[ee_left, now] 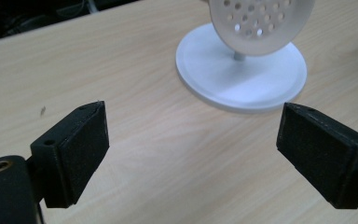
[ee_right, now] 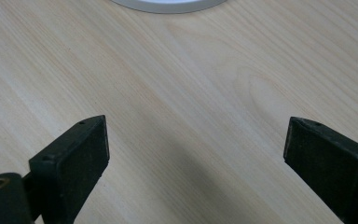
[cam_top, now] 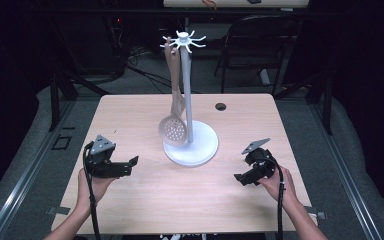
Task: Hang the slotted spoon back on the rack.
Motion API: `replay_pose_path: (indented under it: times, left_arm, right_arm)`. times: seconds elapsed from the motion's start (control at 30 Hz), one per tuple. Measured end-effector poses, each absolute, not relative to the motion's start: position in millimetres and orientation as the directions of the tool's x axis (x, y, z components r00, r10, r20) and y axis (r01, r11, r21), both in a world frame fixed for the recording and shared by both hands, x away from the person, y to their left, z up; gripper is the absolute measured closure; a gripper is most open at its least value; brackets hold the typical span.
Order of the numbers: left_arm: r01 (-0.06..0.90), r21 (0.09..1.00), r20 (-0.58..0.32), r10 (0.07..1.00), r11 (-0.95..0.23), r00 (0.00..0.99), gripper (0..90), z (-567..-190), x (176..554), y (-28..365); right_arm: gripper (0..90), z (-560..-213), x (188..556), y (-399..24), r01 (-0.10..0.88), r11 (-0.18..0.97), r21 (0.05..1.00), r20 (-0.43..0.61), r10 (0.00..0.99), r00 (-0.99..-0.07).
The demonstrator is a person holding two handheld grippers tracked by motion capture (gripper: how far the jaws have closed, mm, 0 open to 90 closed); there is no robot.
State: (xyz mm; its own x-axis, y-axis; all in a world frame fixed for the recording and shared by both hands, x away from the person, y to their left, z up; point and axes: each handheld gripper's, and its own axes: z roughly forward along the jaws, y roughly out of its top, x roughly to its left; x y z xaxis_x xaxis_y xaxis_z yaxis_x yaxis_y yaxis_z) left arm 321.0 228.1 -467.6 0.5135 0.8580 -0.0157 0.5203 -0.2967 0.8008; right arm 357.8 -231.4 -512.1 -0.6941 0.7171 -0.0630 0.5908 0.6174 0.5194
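Dark room all round, pale wood worktop lit in the middle, and both claws are low over its near half. Start with the left claw: its jaws are spread wide with nothing between them but bare wood, and in the left gripper view they frame the round white base and the perforated bowl just beyond. From that claw the skimmer lies ahead and to the right, near but not touching. It hangs from the stand, its handle hooked on one of the top prongs, its long axis close to upright and leaning a little against the pole, with the holed bowl down low just over the base. Now the right claw: also spread and holding nothing, with plain worktop between its pads in the right gripper view and a sliver of the white base at the top edge. It sits on the far side of the stand from the skimmer, so the pole and base stand between it and the bowl. That's the relation that counts: the skimmer hangs on the left face of the stand, so the left claw looks the nearer and has the clear line in. My read is any grab would have to come at the handle from the side, since it runs nearly vertical.
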Motion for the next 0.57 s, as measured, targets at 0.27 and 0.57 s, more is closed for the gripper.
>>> replay_pose_path:
  times: [0.27, 0.57]
  left_arm:
    - [0.592, 0.765, -0.085, 0.873, -0.252, 0.481, 4.3, -495.7, 312.4, 238.6]
    - [0.656, 0.719, -0.14, 0.878, -0.228, 0.458, 0.0, -518.3, 331.2, 255.3]
  right_arm:
    - [5.4, -515.9, 357.0, -228.9, 0.584, 0.628, 0.514, -0.069, 0.708, -0.702]
    - [0.0, -523.1, 358.9, -226.1, 0.57, 0.658, 0.491, -0.086, 0.688, -0.72]
